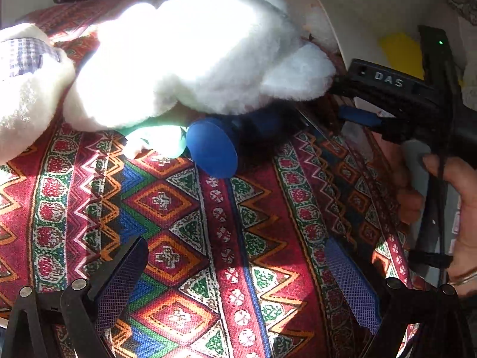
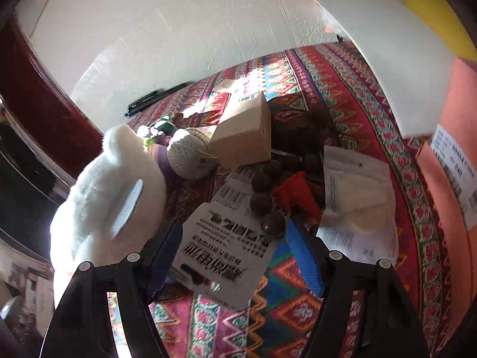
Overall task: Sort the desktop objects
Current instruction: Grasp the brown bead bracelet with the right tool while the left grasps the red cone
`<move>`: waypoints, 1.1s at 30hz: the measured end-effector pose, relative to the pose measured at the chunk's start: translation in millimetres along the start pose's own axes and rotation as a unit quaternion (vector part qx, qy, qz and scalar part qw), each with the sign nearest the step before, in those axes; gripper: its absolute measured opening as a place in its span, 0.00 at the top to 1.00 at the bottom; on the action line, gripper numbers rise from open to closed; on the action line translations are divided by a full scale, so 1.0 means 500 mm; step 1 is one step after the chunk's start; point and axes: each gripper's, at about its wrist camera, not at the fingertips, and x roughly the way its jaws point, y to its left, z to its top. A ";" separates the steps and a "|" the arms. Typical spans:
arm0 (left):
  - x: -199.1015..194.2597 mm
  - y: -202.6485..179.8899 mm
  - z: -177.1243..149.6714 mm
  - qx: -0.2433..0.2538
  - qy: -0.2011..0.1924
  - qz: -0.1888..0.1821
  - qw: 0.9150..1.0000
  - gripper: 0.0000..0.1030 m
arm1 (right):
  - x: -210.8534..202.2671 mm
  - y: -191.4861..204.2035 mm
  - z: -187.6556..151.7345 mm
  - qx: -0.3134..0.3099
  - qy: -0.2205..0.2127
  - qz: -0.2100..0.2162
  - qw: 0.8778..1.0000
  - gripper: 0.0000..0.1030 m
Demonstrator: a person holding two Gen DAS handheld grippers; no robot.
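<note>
Surface: a woven cloth (image 1: pixel 238 238) in red, green, blue and orange zigzags and diamonds covers the desk, with a pale textured wall (image 2: pixel 184 29) behind it and hard sunlight falling across the middle.
Plush toy: a fluffy white stuffed animal (image 1: pixel 193 56) lies on the cloth, blown out by the sun; a second white plush piece with a checked lilac patch (image 1: pixel 23 56) sits at its left.
Blue piece: a round blue plastic disc-ended object (image 1: pixel 211 149) pokes out from under the plush, resting on the cloth next to a pale green scrap.
Clutter: a brown cardboard box (image 2: pixel 247 134), a ball of cream twine (image 2: pixel 190 155), dark brown round balls (image 2: pixel 262 203), a red fabric bit (image 2: pixel 295 197) and a clear bag of white pads (image 2: pixel 357 197) lie close together.
Left gripper (image 1: pixel 238 277): fingers spread wide over bare cloth, holding nothing.
Right gripper (image 2: pixel 235 256): its blue-padded fingers stand apart either side of a white printed card with barcodes (image 2: pixel 226 250); whether they touch it I cannot tell.
Hand (image 1: pixel 459 208): wraps the black handle marked DAS.
</note>
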 end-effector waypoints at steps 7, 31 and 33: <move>0.029 -0.064 -0.024 0.053 0.022 -0.031 0.998 0.04 | 0.029 -0.078 0.026 0.052 0.032 0.028 0.998 0.81; 0.220 -0.284 0.196 0.115 -0.040 0.011 0.992 0.37 | -0.336 -0.219 0.060 0.175 -0.144 0.222 0.948 0.80; 0.284 -0.282 0.212 0.114 -0.029 0.029 0.993 0.37 | -0.347 -0.239 0.060 0.183 -0.143 0.225 0.946 0.80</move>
